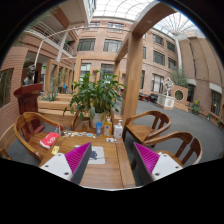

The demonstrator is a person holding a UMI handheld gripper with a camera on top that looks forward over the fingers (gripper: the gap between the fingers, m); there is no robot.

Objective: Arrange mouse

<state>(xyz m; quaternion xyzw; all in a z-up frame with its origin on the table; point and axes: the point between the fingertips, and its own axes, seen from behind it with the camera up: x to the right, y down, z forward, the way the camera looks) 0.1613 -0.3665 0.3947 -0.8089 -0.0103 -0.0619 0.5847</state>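
— State of the hand-held gripper (pixel 110 150)?
— Spread wide. Magenta pads (pixel 75 158) facing each other, nothing held, only bare wood of the desk (pixel 112 172) between the two fingers.

— And the mouse?
— Hard to pick out with certainty. Just inside the left finger, lying flat on the desk, a pale grey thing (pixel 96 155), too small to tell whether mouse or only a sheet. Not touched by either finger.

— Anything else on the desk?
— Beyond the fingers, a big green potted plant (pixel 97 95) at the far end. Near its foot, a small blue cup (pixel 98 127) and a clear bottle (pixel 118 128), both upright. Some small white bits (pixel 76 133) to the left of these. Further left, a red flat item (pixel 50 140) near the desk edge.

— Around the desk?
— Wooden chairs at both sides: one at the left (pixel 30 128), one at the right (pixel 152 124). Behind all, a brick building with many windows (pixel 100 45) under a glass roof.
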